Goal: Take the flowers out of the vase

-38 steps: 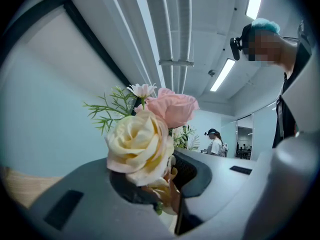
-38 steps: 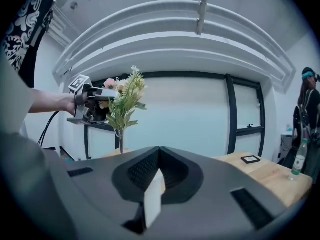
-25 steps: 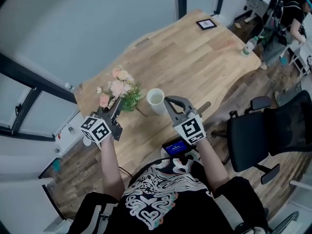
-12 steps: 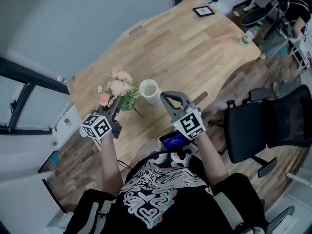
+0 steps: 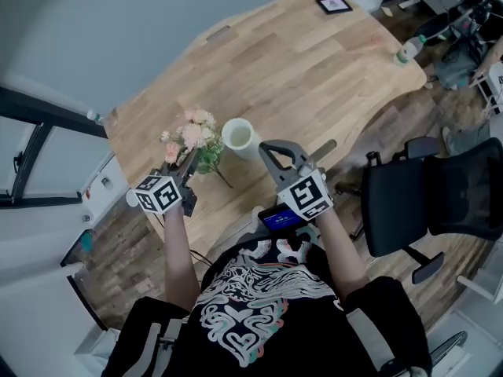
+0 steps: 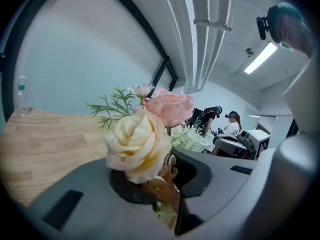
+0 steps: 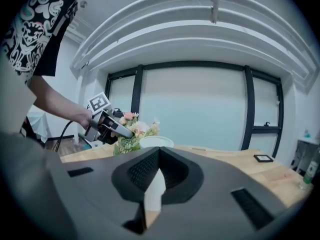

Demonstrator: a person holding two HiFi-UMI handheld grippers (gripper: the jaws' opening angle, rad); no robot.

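A bunch of pink and cream flowers (image 5: pixel 192 137) with green leaves is out of the white vase (image 5: pixel 239 135) and sits just left of it over the wooden table (image 5: pixel 314 77). My left gripper (image 5: pixel 187 168) is shut on the stems. In the left gripper view a cream rose (image 6: pixel 136 143) and a pink rose (image 6: pixel 170 107) stand right at its jaws (image 6: pixel 170 176). My right gripper (image 5: pixel 268 147) is shut with nothing in it, just to the vase's near right. In the right gripper view, past the right gripper (image 7: pixel 159 151), I see the vase (image 7: pixel 155 142), the flowers (image 7: pixel 133 132) and the left gripper (image 7: pixel 108 126).
A black office chair (image 5: pixel 440 203) stands at the right of the table. A small framed picture (image 5: pixel 334 5) and a bottle (image 5: pixel 405 51) are at the table's far end. A device with a blue screen (image 5: pixel 280 219) sits at the near edge. Glass wall at the left.
My left gripper has sunk toward the table with the flowers in it and has rolled a little. The right gripper has dropped slightly and stays shut beside the vase.
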